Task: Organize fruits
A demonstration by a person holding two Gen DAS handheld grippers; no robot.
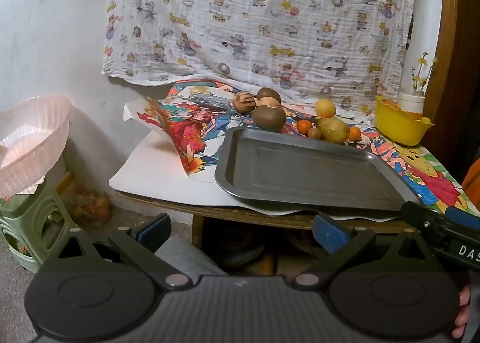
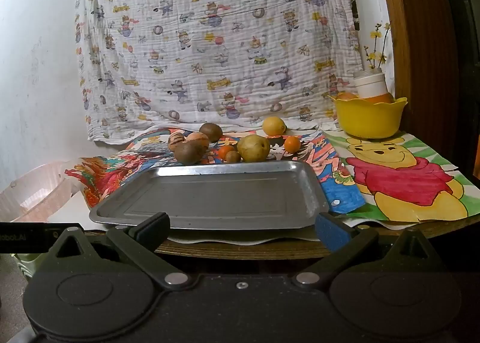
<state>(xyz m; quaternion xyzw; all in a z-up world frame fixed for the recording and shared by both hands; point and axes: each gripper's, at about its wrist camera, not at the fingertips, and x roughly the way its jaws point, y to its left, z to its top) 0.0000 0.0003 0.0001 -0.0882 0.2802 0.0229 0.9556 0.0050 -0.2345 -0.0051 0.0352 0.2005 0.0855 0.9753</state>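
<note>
An empty metal tray [image 2: 210, 202] [image 1: 300, 175] lies on the table near its front edge. Behind it sit loose fruits: several brown round ones [image 2: 189, 152] [image 1: 268, 116], a yellow-green pear [image 2: 253, 148] [image 1: 333, 130], a lemon [image 2: 273, 126] [image 1: 325, 108], two small oranges [image 2: 292, 144] [image 1: 304, 126] and a small brown fruit [image 2: 233, 156]. My left gripper [image 1: 240, 232] is open and empty, in front of the table's edge and below it. My right gripper [image 2: 243, 229] is open and empty at the tray's front rim; it shows in the left wrist view [image 1: 444, 223] too.
A yellow bowl [image 2: 369, 116] [image 1: 399, 125] holding fruit stands at the back right beside a white jar [image 2: 370, 85]. A pink basket [image 1: 30, 139] [image 2: 36, 193] sits on a green stool [image 1: 33, 223] left of the table. Coloured drawings cover the table; a printed cloth hangs behind.
</note>
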